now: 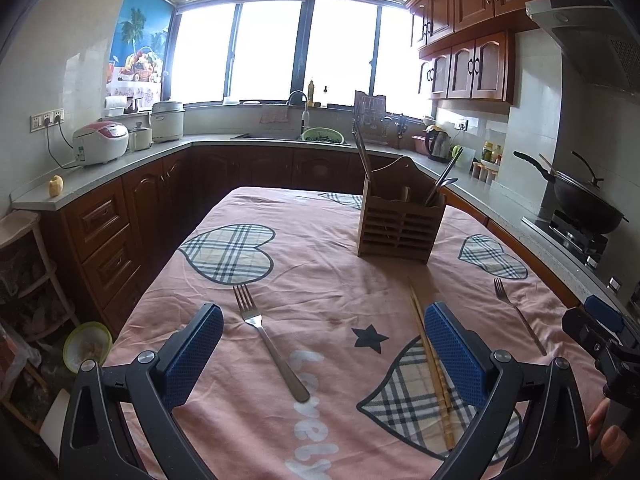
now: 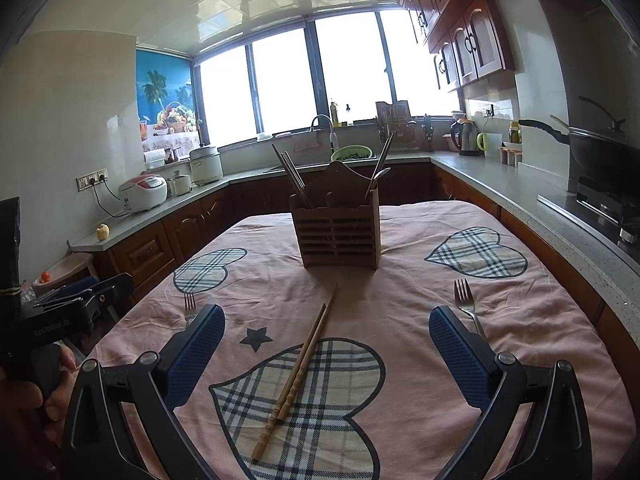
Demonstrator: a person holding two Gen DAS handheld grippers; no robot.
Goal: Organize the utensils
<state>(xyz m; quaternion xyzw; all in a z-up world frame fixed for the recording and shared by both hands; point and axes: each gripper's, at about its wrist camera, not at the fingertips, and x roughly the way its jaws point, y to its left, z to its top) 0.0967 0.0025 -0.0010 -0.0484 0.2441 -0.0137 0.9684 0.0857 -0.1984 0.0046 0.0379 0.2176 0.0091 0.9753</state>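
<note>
- Left gripper [image 1: 324, 354]: jaws spread wide, nothing between the blue pads; hovers over the pink tablecloth [image 1: 320, 264]. In the right wrist view only its black body shows at the left edge, finger gap not readable there.
- Left fork [image 1: 269, 342]: lies flat between the left gripper's fingers, tines toward the holder. In the right wrist view only its tines show; the handle is hidden behind the blue pad.
- Wooden chopsticks [image 2: 298, 376]: pair lying together on a plaid heart; in the left wrist view the lower part is partly covered by the right-hand finger.
- Wooden utensil holder [image 2: 339, 234]: upright, mid-table. Metal chopsticks in its left compartment, a spoon and more metal handles in its right; contents behind the slats unclear.
- Right gripper [image 2: 327, 354]: jaws wide, empty, chopsticks between them.
- Right fork [image 2: 467, 303]: handle cut off behind the right finger.
</note>
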